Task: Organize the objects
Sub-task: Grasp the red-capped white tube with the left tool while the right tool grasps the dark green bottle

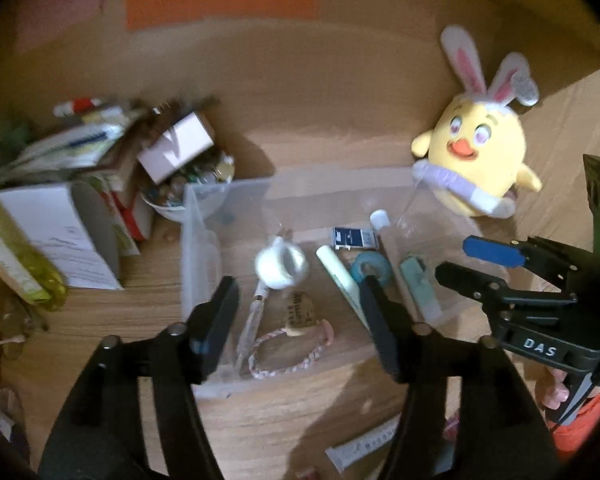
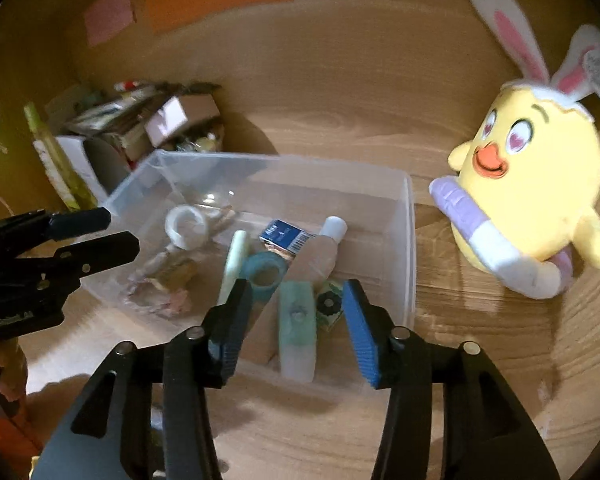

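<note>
The wooden surface (image 2: 340,120) carries a clear bin (image 2: 410,240) at centre, with a yellow plush chick (image 2: 532,184) at its 3 o'clock. Inside lie a small bottle (image 2: 324,252), a tape roll (image 2: 265,274) and a mint tube (image 2: 298,320). The left tool (image 1: 300,312) and right tool (image 2: 296,312) both hang released and empty over the bin. Risk, as I judge it: a descending finger could clip the thin rim and tip the bin.

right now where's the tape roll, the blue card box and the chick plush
tape roll (image 2: 265,273), right wrist view, on its teal rim
blue card box (image 2: 285,236), right wrist view, on its blue top face
chick plush (image 2: 540,184), right wrist view, on its yellow belly
</note>
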A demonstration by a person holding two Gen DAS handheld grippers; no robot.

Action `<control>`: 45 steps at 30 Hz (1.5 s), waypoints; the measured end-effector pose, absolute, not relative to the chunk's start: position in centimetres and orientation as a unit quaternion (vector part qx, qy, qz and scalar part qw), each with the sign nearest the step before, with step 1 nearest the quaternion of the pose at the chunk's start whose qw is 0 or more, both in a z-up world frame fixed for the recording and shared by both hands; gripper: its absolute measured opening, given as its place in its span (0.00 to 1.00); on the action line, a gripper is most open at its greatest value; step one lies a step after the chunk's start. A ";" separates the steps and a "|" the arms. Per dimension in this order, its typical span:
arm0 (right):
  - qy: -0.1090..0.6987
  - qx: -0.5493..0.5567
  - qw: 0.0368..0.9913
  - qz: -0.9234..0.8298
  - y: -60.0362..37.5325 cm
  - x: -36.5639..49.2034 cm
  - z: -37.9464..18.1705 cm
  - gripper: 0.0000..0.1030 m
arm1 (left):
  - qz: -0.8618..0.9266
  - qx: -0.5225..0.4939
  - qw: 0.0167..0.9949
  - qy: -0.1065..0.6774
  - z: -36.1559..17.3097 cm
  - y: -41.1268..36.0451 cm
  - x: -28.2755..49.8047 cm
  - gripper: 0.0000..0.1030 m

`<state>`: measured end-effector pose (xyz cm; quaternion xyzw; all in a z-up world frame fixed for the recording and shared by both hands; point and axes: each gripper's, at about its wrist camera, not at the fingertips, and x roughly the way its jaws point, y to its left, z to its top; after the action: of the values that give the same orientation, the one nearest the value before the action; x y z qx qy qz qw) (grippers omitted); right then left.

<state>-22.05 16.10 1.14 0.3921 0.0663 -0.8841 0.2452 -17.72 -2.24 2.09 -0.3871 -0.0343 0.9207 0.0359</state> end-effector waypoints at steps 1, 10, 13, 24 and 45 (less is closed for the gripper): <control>0.065 0.386 0.251 -0.885 16.2 -21.3 1.6 0.47 | 0.925 -0.378 0.033 -0.030 2.6 -2.3 -16.8 0.67; 0.079 0.342 0.300 -0.887 16.2 -13.8 3.6 0.65 | 0.925 -0.378 0.029 -0.025 2.3 -3.0 -10.7 0.91; 0.085 0.345 0.317 -0.879 15.9 -11.6 3.0 0.66 | 0.918 -0.394 0.024 -0.020 0.8 -3.2 -9.0 0.91; 0.126 0.384 0.348 -0.846 14.0 -7.7 -1.5 0.70 | 0.886 -0.461 0.027 -0.026 -4.9 -3.1 -4.8 0.90; 0.206 0.396 0.351 -0.823 9.5 -11.3 -4.2 0.46 | 0.894 -0.447 0.018 0.004 -6.6 -2.5 -5.8 0.34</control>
<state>-11.27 9.54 -4.21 0.3964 0.2062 -0.8230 0.3506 -5.79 -2.54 -6.55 -0.4468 0.0042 0.8944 0.0182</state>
